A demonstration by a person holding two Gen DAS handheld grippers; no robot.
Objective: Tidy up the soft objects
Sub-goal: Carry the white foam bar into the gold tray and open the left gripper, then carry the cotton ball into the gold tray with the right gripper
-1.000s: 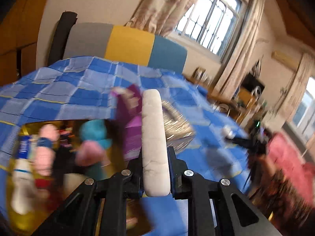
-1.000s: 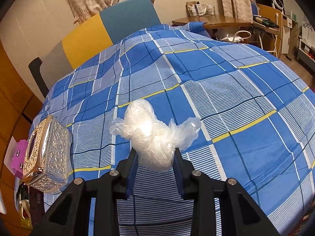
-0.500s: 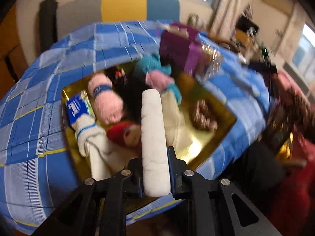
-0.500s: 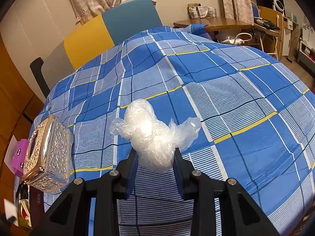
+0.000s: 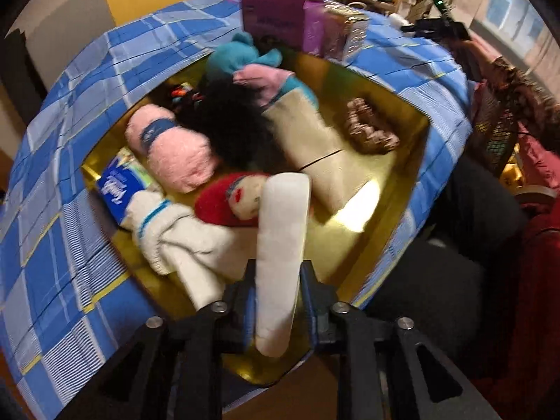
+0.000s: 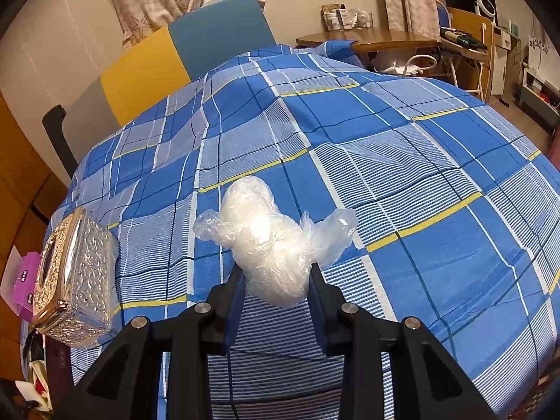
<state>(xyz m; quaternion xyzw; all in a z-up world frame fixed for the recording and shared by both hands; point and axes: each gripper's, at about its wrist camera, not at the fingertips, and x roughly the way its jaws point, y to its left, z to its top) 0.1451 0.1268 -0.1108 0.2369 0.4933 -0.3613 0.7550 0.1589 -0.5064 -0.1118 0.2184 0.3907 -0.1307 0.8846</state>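
The left tongs point(image 5: 278, 280) are clamped on a long white soft roll point(image 5: 281, 245), held over the near edge of a shiny gold tray point(image 5: 392, 175). The tray sits on a surface with a blue checked cloth point(image 5: 70, 245). In the tray lie a pink fluffy roll point(image 5: 175, 154), a white sock point(image 5: 175, 238), a red and cream soft toy point(image 5: 231, 203), something black and fuzzy point(image 5: 231, 129), a tan sock point(image 5: 315, 147) and a teal toy point(image 5: 238, 56). A purple box point(image 5: 276, 17) stands at the tray's far edge. The right tongs point(image 6: 276, 280) are clamped on a crumpled clear plastic bag point(image 6: 269, 238) above the cloth. A shiny silver tissue box point(image 6: 73, 280) sits near the left edge.
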